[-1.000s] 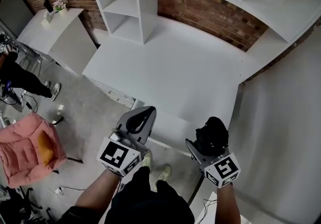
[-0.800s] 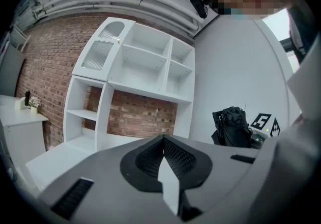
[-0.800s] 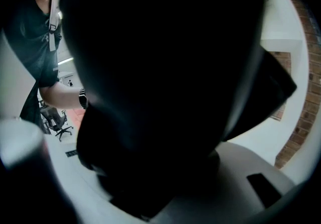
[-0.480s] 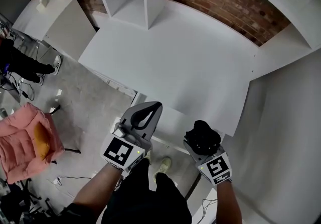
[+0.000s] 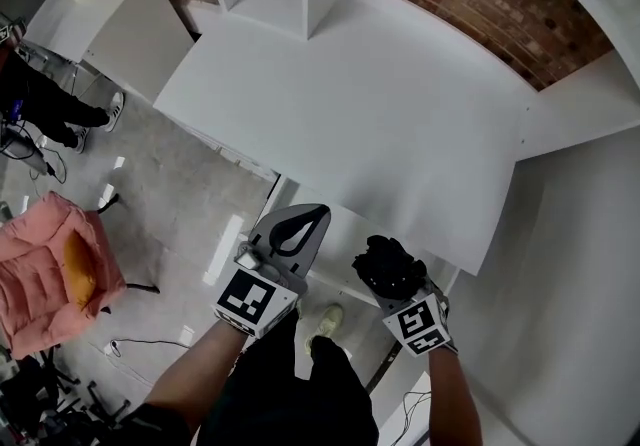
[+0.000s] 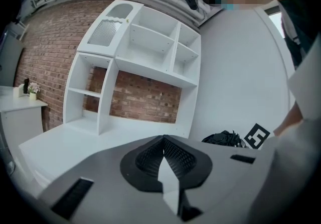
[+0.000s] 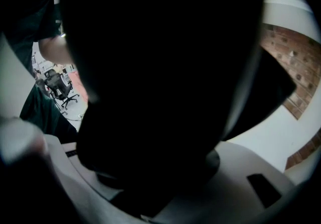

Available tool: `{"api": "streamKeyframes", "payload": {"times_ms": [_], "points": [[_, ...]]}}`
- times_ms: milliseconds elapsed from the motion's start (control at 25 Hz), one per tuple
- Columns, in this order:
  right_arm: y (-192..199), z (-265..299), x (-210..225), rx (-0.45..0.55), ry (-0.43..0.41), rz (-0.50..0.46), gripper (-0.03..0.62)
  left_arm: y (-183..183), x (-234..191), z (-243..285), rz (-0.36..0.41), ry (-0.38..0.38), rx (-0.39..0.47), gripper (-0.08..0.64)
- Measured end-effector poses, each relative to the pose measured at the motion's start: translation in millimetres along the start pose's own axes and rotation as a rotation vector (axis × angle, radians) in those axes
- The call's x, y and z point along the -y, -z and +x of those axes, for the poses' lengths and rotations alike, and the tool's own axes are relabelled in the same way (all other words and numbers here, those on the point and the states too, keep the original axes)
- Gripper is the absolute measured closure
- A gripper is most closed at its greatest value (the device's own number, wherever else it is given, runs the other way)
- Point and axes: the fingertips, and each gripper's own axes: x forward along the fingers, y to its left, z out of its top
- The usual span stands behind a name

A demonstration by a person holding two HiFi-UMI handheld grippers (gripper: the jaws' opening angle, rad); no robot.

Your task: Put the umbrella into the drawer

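1 umbrella (image 5: 386, 264) clamped in right gripper (image 5: 396, 284)

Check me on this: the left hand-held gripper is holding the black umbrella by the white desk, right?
No. The head view shows the black umbrella in the right hand-held gripper, by the white desk; the left hand-held gripper has its jaws together on nothing.
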Motion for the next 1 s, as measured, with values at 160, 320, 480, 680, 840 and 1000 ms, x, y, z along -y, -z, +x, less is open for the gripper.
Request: {"api": "streamKeyframes", "payload": {"times_ms": [160, 320, 480, 680, 840, 1000], "points": [[18.9, 21.7, 2.8, -0.085, 0.007, -0.015, 0.416, 15.9, -7.4, 2.9, -0.014, -0.002, -0.022, 0.554], [35.8, 41.7, -0.4, -0.134, 0.001, -0.034, 0.416, 30.8, -11.6, 4.3, -0.03, -0.001, -0.032, 0.554], [50.2, 55.3, -1.1, -0.177, -0.007, -0.04, 0.416, 42.2, -14.5, 6.6, -0.038, -0.001, -0.037, 0.554], [65.2, 65.9, -1.1, -0.216, -0.01, -0.052, 0.416, 54.1, -15.6, 10.8, -0.051, 0.003, -0.047, 0.554], [78.3, 76.3, -2.0, -0.258, -0.023, -0.067, 0.416, 66.5, -15.8, 14.0, -0.056, 0.004, -0.058, 0.554], [90.6, 87.9, -2.2, -0.299, -0.037, -0.078, 0.416, 76.8, -17.6, 16.4, -0.068, -0.002, -0.064, 0.554]]}}
